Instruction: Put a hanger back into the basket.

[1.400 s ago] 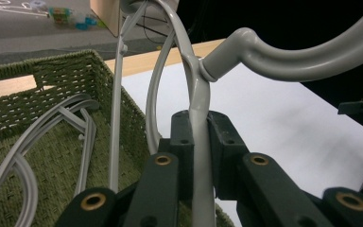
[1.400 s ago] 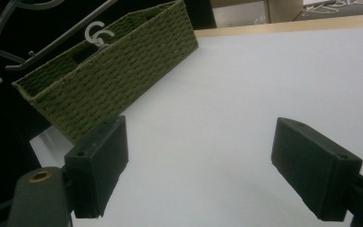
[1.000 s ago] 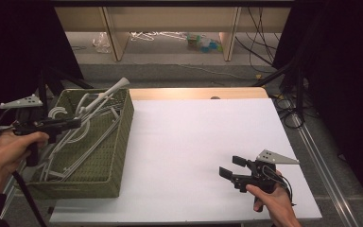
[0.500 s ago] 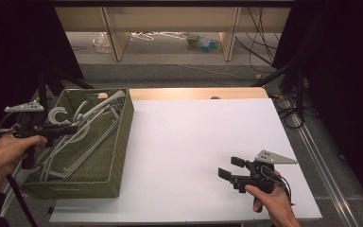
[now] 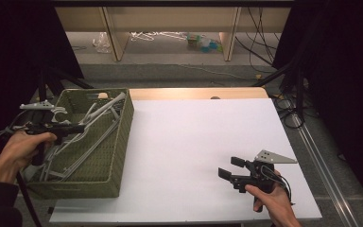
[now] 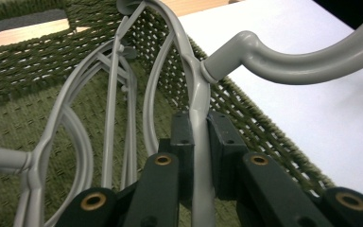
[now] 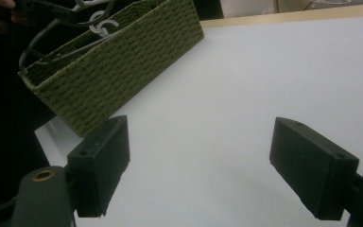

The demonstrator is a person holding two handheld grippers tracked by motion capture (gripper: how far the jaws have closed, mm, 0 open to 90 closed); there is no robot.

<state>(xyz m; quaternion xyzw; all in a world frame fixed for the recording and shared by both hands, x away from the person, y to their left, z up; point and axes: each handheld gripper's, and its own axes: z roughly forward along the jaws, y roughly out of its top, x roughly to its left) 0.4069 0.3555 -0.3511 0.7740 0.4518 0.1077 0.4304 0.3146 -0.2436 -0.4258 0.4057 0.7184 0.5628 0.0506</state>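
Left gripper [image 6: 196, 156] level over the green basket [image 5: 118, 142], jaws clamped on a grey hanger [image 6: 194, 94] stem between them, right gripper [image 5: 230, 168] low over the white table [image 5: 194, 137], jaws spread wide, seemingly holding nothing

A big white table [image 5: 194, 142] carries the things. A green woven basket [image 5: 108, 156] sits on it at 9 o'clock, by the left edge. A strip of light wood [image 5: 194, 93] runs along the table's far edge at 12 o'clock.

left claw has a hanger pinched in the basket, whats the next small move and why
Probably lift it up and toward the mat: the left claw is shut on a grey hanger lying among others in the green basket, and the right claw waits open.
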